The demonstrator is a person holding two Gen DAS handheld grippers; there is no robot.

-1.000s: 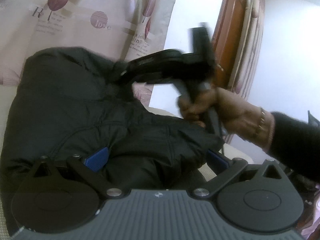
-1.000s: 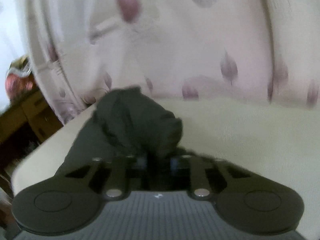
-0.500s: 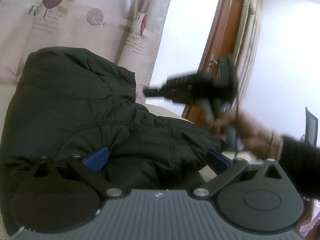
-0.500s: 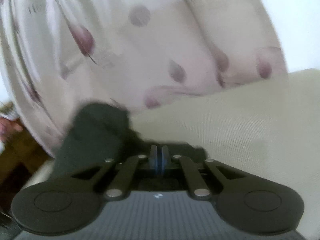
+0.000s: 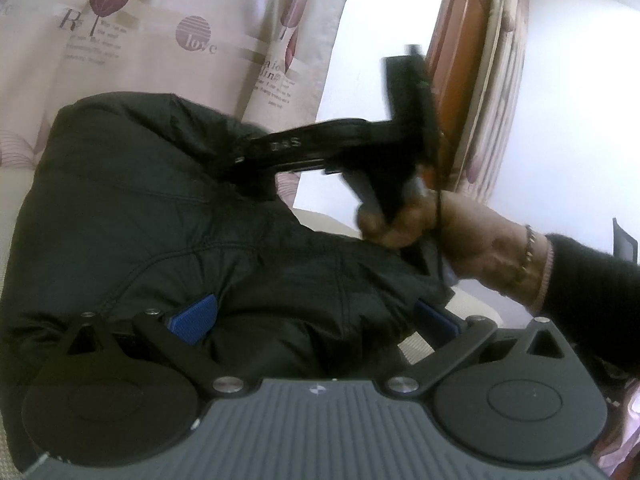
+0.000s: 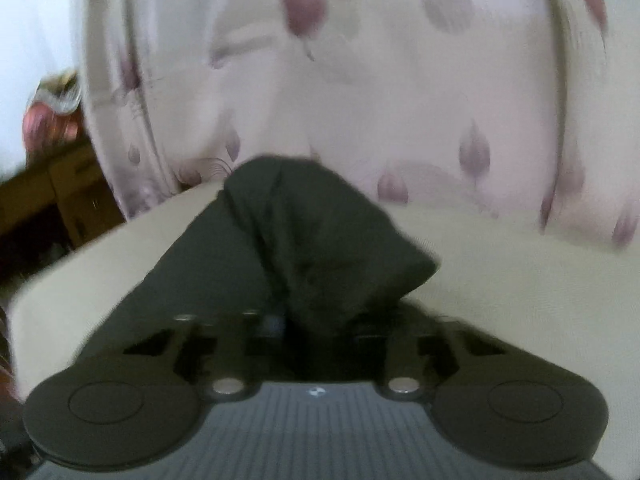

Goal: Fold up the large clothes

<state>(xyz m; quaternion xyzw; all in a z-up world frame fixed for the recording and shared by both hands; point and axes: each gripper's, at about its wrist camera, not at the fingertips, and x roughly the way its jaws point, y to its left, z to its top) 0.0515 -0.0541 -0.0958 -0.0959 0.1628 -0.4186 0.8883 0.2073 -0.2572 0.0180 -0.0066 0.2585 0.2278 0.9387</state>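
A large black padded jacket (image 5: 168, 216) lies bunched on a cream surface (image 6: 520, 264). My left gripper (image 5: 312, 320) is open, its blue pads (image 5: 196, 316) wide apart, with a fold of the jacket bulging between them. My right gripper (image 6: 316, 324) is closed on a raised fold of the jacket (image 6: 316, 240); its tips are hidden by the cloth. In the left wrist view the right gripper (image 5: 256, 160) reaches to the jacket's far edge, held by a hand (image 5: 452, 232).
A pale curtain with purple leaf print (image 5: 168, 40) hangs right behind the surface and also shows in the right wrist view (image 6: 360, 80). A wooden door (image 5: 456, 80) stands to the right. Dark wooden furniture (image 6: 44, 200) is beyond the surface's left edge.
The right gripper pulled back with its pads together half a second ago, then came back to the jacket's far edge and now holds a fold. The left gripper has stayed put.
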